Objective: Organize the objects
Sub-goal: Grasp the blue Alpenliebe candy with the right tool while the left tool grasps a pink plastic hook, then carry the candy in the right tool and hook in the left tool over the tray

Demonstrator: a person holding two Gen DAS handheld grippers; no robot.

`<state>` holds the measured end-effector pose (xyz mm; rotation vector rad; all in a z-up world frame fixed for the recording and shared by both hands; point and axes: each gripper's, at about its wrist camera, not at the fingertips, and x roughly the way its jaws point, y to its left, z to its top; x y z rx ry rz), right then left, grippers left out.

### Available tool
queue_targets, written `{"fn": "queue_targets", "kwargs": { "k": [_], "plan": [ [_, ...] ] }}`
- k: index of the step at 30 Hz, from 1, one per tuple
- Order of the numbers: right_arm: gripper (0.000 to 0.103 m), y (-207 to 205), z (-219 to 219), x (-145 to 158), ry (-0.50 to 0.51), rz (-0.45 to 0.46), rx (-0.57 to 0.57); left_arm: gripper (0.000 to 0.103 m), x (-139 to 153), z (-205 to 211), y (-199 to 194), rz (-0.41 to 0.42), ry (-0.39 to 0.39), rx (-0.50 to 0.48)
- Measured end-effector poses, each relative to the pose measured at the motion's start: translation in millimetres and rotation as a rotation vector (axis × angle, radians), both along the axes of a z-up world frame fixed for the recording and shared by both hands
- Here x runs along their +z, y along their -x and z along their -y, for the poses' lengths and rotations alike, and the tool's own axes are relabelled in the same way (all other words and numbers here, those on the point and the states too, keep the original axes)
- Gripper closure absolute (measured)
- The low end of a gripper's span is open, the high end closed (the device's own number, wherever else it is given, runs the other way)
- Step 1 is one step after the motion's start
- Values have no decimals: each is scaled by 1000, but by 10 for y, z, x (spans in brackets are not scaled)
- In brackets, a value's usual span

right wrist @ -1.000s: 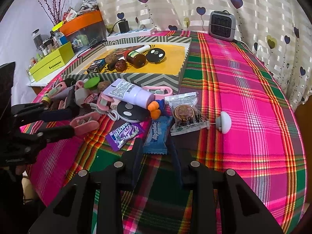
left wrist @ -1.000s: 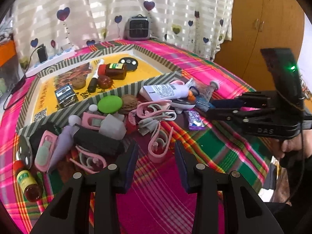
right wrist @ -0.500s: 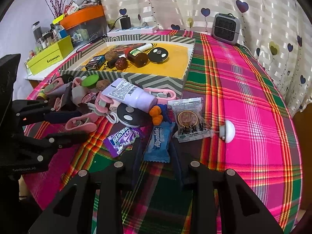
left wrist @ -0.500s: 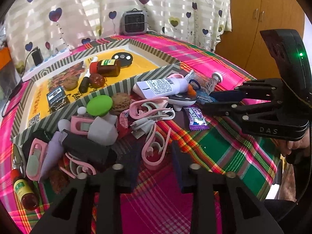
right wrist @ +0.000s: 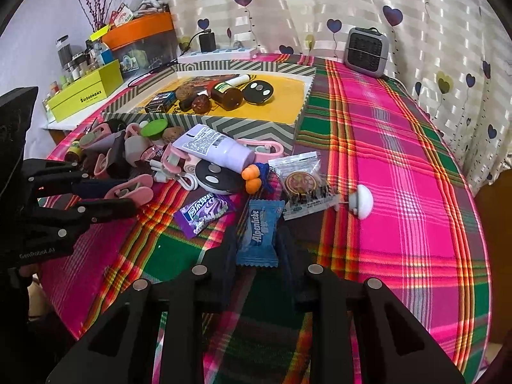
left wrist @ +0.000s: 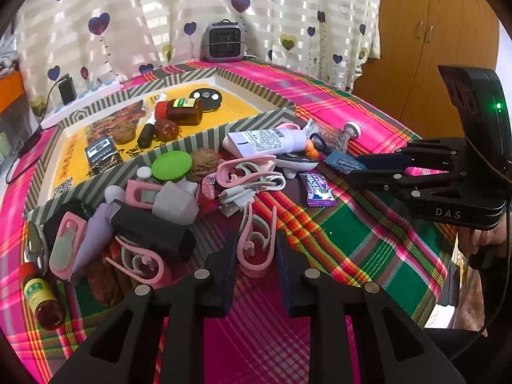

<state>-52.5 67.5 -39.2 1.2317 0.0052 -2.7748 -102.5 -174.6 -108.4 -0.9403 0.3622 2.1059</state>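
Between the left tongs [left wrist: 256,252], whose jaws have just been closing, sits a pink clip [left wrist: 256,249], now pinched; the right tongs [right wrist: 256,249] clench a blue candy [right wrist: 259,233], pads partly hidden.

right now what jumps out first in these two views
A jumble of pink clips, cable and bottles sprawls over the plaid cloth before the striped tray. The left gripper closes around a pink clip. The right gripper pinches a blue Alpenliebe candy.
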Motion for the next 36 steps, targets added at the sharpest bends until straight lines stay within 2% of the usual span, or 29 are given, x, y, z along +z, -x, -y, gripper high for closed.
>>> {"fn": "queue_targets", "kwargs": {
  "k": [24, 36],
  "plan": [
    [103, -91, 142, 203, 86, -89, 52, 82, 175, 178, -5, 13, -116, 69],
    [103, 53, 254, 356, 107, -133, 90, 82, 297, 210, 189, -8, -149, 163]
  ]
}}
